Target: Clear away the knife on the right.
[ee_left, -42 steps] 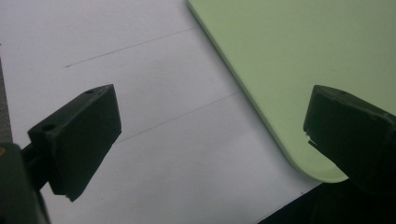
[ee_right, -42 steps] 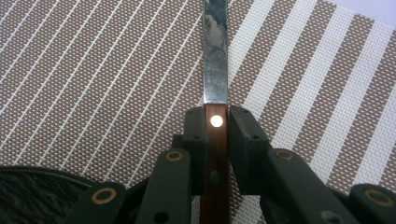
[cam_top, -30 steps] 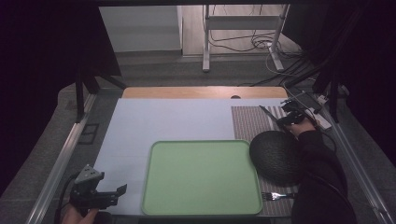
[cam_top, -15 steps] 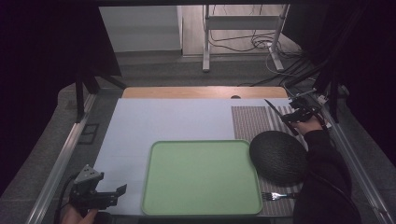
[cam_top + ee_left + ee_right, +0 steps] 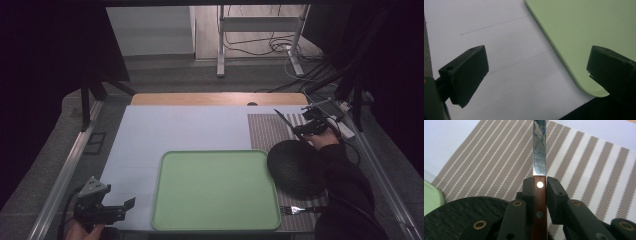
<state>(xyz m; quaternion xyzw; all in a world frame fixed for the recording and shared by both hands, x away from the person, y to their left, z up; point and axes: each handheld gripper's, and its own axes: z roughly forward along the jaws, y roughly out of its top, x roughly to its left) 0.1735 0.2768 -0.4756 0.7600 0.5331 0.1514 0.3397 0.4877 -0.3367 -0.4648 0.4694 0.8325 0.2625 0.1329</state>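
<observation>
My right gripper is shut on a knife with a brown riveted handle and a steel blade. It holds the knife above the striped placemat at the table's far right, the blade pointing left and away. A black round plate lies on the placemat just below the gripper. A fork rests near the placemat's front edge. The green tray sits in the middle front. My left gripper stands open at the front left, its fingers wide apart beside the tray's corner.
A pale sheet covers the table, with a wooden strip along its far edge. Metal rails run down both sides. Cables and a stand's legs lie on the floor beyond the table.
The right gripper has lifted and moved slightly toward the far right with the knife in it. The left gripper has stayed in place, open.
</observation>
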